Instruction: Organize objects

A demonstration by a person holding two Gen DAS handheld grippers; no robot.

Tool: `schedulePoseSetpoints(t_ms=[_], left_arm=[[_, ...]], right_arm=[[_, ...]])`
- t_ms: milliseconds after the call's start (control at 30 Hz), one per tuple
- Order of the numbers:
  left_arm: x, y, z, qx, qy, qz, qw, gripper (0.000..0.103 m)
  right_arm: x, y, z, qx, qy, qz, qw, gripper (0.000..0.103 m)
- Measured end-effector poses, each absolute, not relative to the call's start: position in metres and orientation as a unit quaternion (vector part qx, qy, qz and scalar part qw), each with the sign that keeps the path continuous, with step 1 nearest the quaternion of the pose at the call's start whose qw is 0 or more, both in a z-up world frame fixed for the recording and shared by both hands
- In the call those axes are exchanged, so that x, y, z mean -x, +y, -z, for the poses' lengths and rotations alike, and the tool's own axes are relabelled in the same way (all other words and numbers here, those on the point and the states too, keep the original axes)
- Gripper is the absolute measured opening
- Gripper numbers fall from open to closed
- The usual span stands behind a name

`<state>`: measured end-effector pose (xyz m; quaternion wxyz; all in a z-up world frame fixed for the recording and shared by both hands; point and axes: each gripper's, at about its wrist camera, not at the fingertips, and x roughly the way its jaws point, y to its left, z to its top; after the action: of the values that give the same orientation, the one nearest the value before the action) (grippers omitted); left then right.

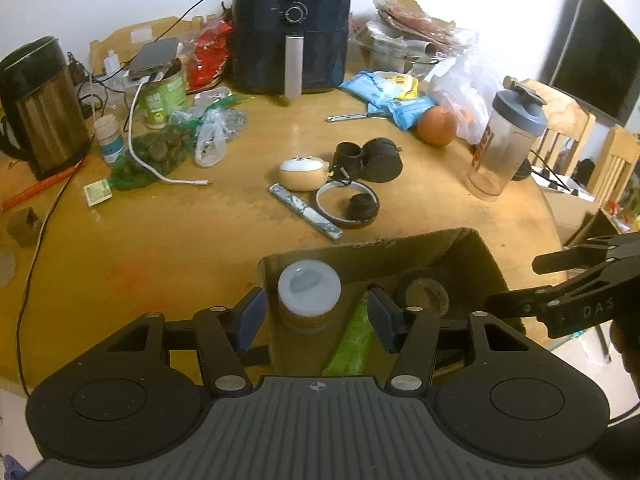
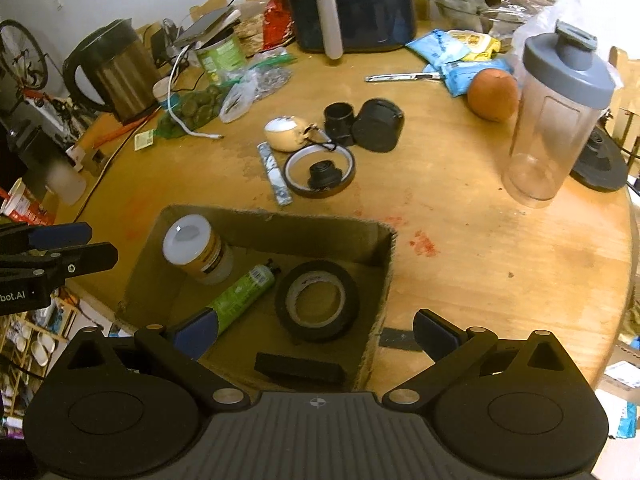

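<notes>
An open cardboard box [image 1: 360, 246] [image 2: 280, 216] sits at the table's near edge. In it are a white-lidded jar [image 1: 309, 292] [image 2: 192, 246], a green tube [image 1: 352, 340] [image 2: 240, 298], a black tape roll [image 2: 316, 300] [image 1: 424, 296] and a flat black bar [image 2: 300, 368]. My left gripper [image 1: 318, 318] hangs over the box, its blue pads on either side of the jar and clear of it. Wide open, my right gripper [image 2: 316, 336] straddles the box's near right corner above the tape roll, holding nothing. Each gripper shows at the edge of the other's view [image 1: 512, 283] [image 2: 102, 244].
Mid-table lie a cream pouch [image 1: 300, 172], two black cylinders [image 1: 368, 158], a tape ring with a black cap [image 1: 348, 204] and a silver stick [image 1: 306, 210]. An orange [image 2: 492, 94], shaker bottle [image 2: 556, 120], air fryer [image 1: 292, 28], kettle [image 1: 40, 108] and bags crowd the back.
</notes>
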<state>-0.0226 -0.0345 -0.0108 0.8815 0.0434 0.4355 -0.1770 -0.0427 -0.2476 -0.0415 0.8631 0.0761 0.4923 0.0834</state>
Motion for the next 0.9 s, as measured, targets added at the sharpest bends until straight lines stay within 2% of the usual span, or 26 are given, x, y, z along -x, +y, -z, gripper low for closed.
schedulePoseSetpoints(t_ms=[900], left_arm=[[-0.031, -0.070, -0.027, -0.100, 0.372, 0.293, 0.875, 0.055]], right_arm=[[0.002, -0.274, -0.001, -0.144, 0.414, 0.038, 0.898, 0.103]])
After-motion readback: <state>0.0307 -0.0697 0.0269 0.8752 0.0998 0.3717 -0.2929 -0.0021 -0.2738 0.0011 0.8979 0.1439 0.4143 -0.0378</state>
